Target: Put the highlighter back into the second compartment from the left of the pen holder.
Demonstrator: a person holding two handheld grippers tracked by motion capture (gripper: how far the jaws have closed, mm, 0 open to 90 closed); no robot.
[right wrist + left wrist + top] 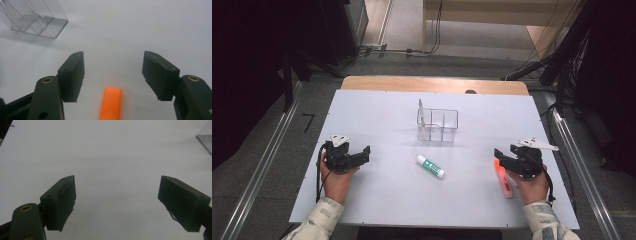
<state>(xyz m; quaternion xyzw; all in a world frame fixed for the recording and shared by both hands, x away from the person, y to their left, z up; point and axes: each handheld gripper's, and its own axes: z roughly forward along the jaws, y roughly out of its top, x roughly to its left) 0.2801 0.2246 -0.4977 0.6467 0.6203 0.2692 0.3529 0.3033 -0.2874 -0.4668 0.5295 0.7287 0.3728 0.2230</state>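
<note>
A clear plastic organizer box (437, 124) with inner dividers stands at the middle of the white table top (382, 120); its corner appears in the left gripper view (205, 140) and it sits upper left in the right gripper view (35, 18). A white and green glue stick (430, 166) lies in front of it. An orange highlighter (504, 178) lies at the right, under my right gripper (498, 157); its end lies between and below the spread jaws (111, 103). My right gripper (113, 72) is open and holds nothing. My left gripper (365, 152) (117, 200) is open over bare table at the left.
The white table top ends in a wooden strip (432, 83) at the far side. Metal rails (259, 170) run along the floor on both sides, and cables (412, 51) lie on the floor beyond the table.
</note>
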